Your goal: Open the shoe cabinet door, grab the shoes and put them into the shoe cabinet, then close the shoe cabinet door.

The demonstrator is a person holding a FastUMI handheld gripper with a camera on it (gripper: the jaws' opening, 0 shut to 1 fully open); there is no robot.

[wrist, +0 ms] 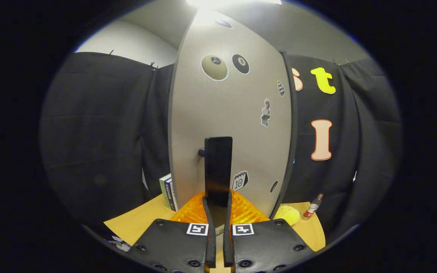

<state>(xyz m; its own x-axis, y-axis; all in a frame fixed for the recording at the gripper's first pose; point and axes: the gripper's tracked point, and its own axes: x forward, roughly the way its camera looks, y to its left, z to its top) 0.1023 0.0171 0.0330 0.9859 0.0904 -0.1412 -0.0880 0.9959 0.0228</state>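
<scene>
The grey shoe cabinet door (237, 125), dotted with stickers, stands upright right in front of me. Its black vertical bar handle (218, 167) sticks out from the door on a short peg. My gripper (218, 200) is shut on the lower end of this handle, one finger pressing on each side. A dark edge (291, 132) runs down the door's right side. I cannot tell how far the door is swung.
A wooden tabletop (142, 223) lies below the door. A small box (168, 191) stands on it to the left of the door. To the right are a yellow round object (288, 214) and a small bottle (312, 206). Black cloth walls surround the booth.
</scene>
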